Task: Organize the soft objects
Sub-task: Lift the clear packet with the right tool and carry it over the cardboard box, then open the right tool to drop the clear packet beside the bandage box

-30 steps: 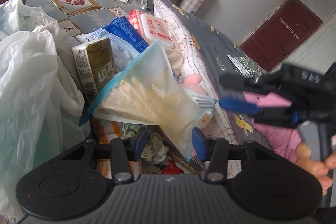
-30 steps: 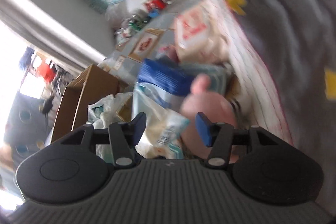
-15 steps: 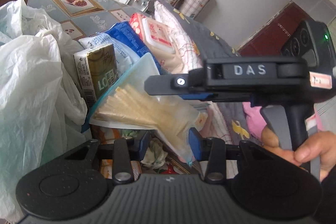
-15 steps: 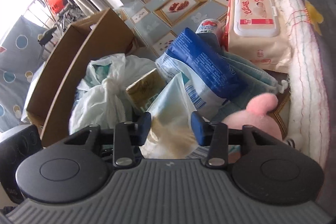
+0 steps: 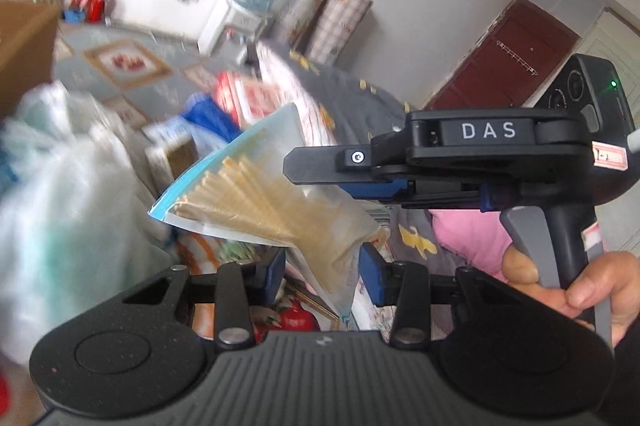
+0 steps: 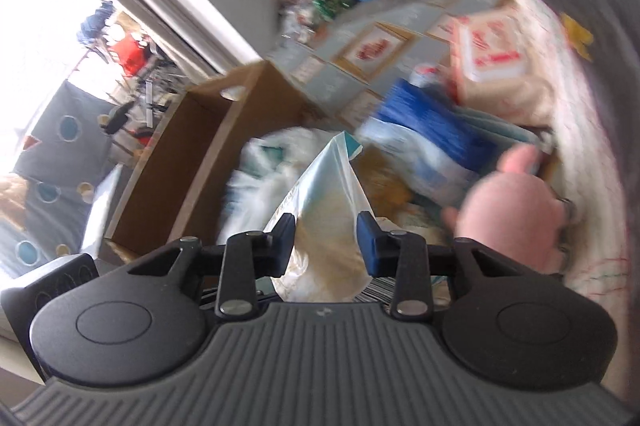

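Note:
A clear plastic bag of tan, folded sheets hangs in the air above the pile, held at two places. Its lower corner sits pinched between the blue pads of my left gripper. My right gripper comes in from the right in the left wrist view, with a hand on its grip. Its jaws are closing on the bag's other end. In the right wrist view the bag fills the gap between the pads of my right gripper. A pink plush toy lies to the right of it.
Below lie a blue pack, a red-and-white wipes pack and white plastic bags. An open cardboard box stands to the left. A grey quilted bed runs along the right side. The background is motion-blurred.
The right gripper swung in from the bed side and closed its jaws around the bag. Both grippers have risen, lifting the bag off the pile.

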